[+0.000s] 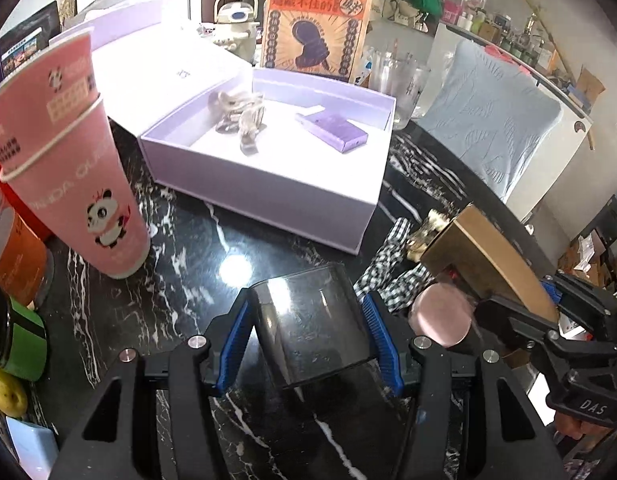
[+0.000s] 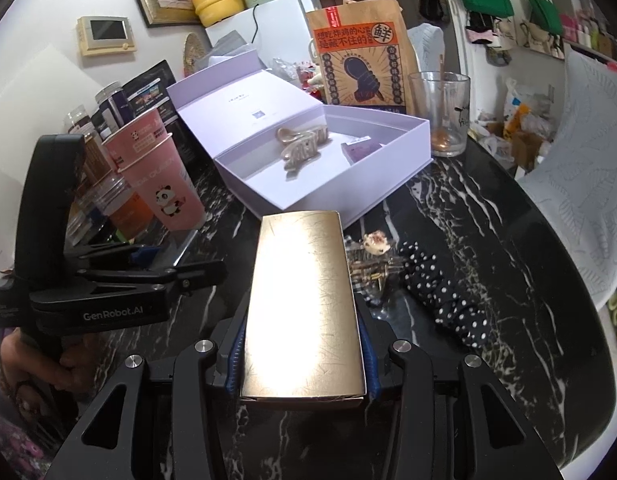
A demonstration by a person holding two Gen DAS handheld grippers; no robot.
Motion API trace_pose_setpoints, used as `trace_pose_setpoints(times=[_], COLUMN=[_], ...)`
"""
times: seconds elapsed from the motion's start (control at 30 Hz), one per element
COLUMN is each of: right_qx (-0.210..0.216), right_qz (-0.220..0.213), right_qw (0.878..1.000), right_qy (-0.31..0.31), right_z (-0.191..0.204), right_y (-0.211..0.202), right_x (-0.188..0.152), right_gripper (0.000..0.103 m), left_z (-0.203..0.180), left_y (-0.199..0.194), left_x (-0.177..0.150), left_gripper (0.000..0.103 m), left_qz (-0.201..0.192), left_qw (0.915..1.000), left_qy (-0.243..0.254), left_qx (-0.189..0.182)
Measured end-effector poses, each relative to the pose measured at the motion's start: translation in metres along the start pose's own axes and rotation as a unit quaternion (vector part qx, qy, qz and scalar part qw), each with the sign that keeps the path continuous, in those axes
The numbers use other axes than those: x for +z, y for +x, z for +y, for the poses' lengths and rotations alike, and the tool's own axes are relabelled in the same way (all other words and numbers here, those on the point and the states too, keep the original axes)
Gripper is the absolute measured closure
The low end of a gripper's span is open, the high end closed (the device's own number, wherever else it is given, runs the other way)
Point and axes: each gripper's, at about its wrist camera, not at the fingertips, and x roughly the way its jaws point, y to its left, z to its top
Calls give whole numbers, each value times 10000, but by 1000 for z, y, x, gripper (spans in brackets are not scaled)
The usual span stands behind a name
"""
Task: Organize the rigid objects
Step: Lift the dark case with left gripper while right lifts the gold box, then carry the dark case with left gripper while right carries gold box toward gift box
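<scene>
My left gripper (image 1: pixel 306 308) is shut on a smoky clear plastic container (image 1: pixel 312 324), its blue pads pressing both sides a little above the black marble table (image 1: pixel 188 240). My right gripper (image 2: pixel 304 320) is shut on a tall gold box (image 2: pixel 304 304); in the left wrist view that gold box (image 1: pixel 488 256) shows at the right. Ahead lies an open lavender gift box (image 2: pixel 328 192), holding a beige hair claw (image 2: pixel 304 146) and a small purple box (image 2: pixel 362 149). The left wrist view shows the same gift box (image 1: pixel 268 176), claw (image 1: pixel 240 118) and purple box (image 1: pixel 332 131).
Stacked pink panda cups (image 1: pixel 76 168) and jars stand at the left. Beside the gold box lie a round pink lid (image 1: pixel 440 316), a checkered cloth (image 1: pixel 388 268), a polka-dot cloth (image 2: pixel 440 292) and small hair clips (image 2: pixel 368 268). A drinking glass (image 2: pixel 444 112) and a paper bag (image 2: pixel 360 52) stand behind the gift box.
</scene>
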Motion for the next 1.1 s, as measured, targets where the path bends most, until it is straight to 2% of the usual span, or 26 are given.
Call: trace_pose_setpoints(times=[0.37, 0.87, 1.1], right_qx=[0, 198, 113], right_qz=[-38, -52, -122], right_qw=[9997, 9980, 9969], right_qy=[-228, -599, -767], right_z=[-5, -3, -4], right_y=[-2, 1, -2], right_x=[27, 65, 85], right_gripper=[58, 58, 58], left_z=[-3, -18, -17], left_y=[-6, -18, -20], left_x=[30, 73, 93], left_gripper=[48, 48, 48], left_qz=[-217, -634, -775], left_qw=[9997, 9973, 9962], left_qy=[-33, 349, 385], left_qx=[-51, -85, -17])
